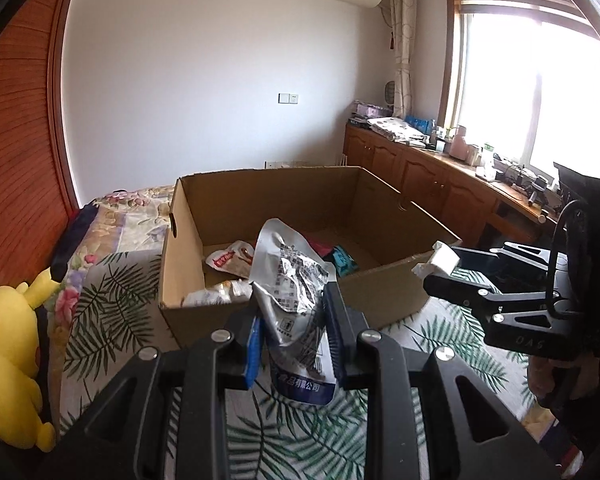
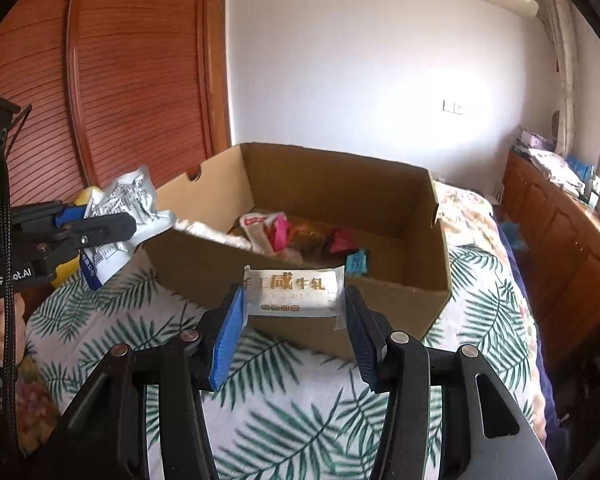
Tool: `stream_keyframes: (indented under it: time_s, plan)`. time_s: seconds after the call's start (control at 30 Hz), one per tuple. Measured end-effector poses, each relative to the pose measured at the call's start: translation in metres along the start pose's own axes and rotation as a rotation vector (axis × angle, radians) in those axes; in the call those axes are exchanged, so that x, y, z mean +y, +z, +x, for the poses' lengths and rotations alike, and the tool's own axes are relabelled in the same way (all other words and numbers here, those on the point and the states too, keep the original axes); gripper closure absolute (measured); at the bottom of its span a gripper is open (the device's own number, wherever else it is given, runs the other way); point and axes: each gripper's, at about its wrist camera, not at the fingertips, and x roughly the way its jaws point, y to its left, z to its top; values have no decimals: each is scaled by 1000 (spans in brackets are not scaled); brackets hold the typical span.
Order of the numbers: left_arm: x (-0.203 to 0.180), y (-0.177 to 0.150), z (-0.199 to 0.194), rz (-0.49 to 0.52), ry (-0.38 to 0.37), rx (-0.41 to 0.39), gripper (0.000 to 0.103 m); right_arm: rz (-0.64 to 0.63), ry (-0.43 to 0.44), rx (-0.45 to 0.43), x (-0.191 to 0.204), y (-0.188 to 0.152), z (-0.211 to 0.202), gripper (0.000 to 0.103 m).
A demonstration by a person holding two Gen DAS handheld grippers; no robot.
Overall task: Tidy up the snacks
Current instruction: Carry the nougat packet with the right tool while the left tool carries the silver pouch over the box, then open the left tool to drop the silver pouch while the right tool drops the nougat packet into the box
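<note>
An open cardboard box sits on the leaf-print bedspread with several snack packets inside. Just in front of the box's near wall, the left gripper pinches a crumpled silver pouch; beside it, the right gripper clamps a white nougat packet between half-parted fingers.

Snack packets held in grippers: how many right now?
2. The crumpled silver foil pouch is clamped in the left gripper; the flat white nougat packet is clamped in the right gripper. Both are short of the brown cardboard box.
</note>
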Motion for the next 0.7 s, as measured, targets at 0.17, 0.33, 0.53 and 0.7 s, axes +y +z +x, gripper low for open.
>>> stream_keyframes:
  time_s: [0.17,0.33,0.53,0.7]
  plan:
    - [11,13,22,-17,0,-4,78,26,12,-14,-14,13,19,53]
    - [22,24,52,-27,4,7,77,46,19,-18,-27,21,42,53]
    - [33,27,82,-47,-3,36,77,62,45,-11,-32,25,63,52]
    - [41,25,91,-60,-13,41,79,68,54,-9,-32,27,71,49]
